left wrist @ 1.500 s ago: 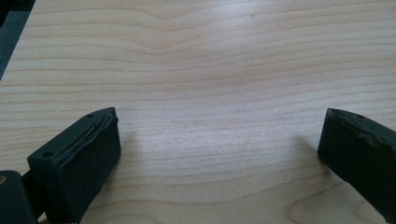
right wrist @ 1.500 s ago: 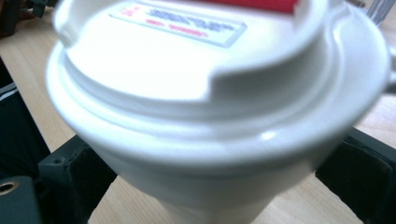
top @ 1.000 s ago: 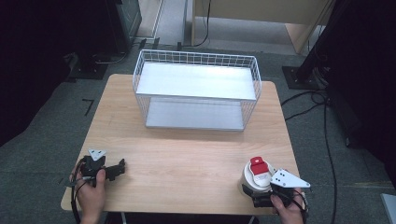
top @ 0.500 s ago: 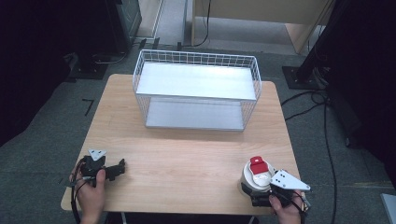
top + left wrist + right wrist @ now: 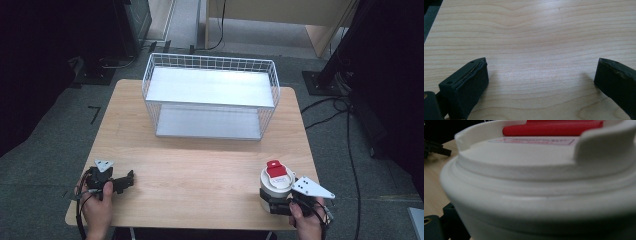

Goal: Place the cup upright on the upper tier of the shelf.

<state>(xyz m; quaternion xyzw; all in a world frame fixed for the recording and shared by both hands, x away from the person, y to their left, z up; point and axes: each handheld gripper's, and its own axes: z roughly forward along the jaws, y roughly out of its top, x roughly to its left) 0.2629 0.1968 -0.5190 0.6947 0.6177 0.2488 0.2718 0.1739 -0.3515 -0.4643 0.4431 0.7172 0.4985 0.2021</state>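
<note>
- The left gripper (image 5: 125,182) rests on the wooden table (image 5: 200,165) at about 8 o'clock, its jaws spread wide over bare wood.
- The right gripper (image 5: 272,202), at about 4 o'clock, is clamped around a white container (image 5: 276,182) with a red lid tab (image 5: 276,169).
- A white wire basket (image 5: 210,95) stands at 12 o'clock, well apart from both.
</note>
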